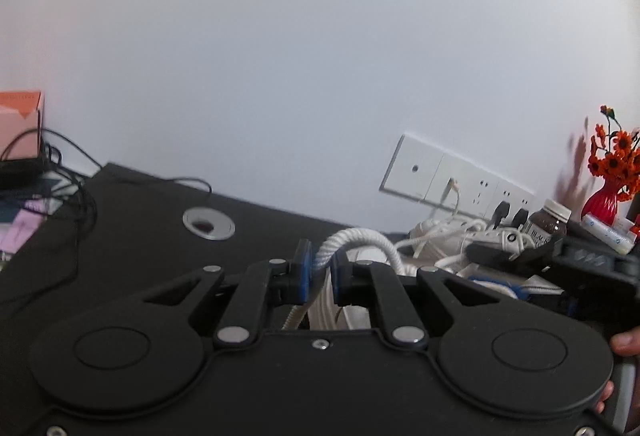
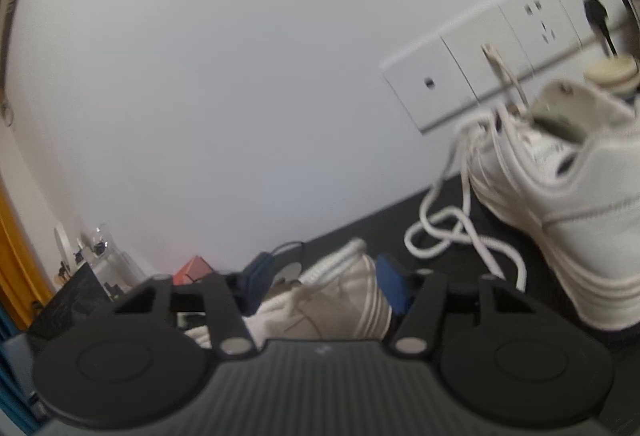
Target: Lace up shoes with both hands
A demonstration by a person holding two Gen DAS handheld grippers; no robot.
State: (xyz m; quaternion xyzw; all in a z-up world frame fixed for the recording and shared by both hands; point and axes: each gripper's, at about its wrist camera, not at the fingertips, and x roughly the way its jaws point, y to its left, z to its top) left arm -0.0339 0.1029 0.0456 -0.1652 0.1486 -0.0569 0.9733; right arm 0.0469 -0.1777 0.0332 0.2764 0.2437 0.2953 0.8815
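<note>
Left gripper (image 1: pixel 320 270) is pinching the thick white lace (image 1: pixel 362 238) in nearly closed jaws; the loop should be drawn out gently, without slipping. Right gripper (image 2: pixel 320 286) is straddling the near shoe (image 2: pixel 332 300), jaws half-open, contact unclear. Second white shoe (image 2: pixel 568 196) is sitting on the black desk (image 1: pixel 140 220) near the wall sockets (image 2: pixel 500 48), laces trailing loose.

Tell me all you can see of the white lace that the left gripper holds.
The lace is thick, white and twisted like rope. It rises between the blue pads of the left gripper, which is shut on it, then arches over to the right and goes down toward the white shoe behind. Below the pads it hangs down out of sight. Its ends are hidden.
</note>
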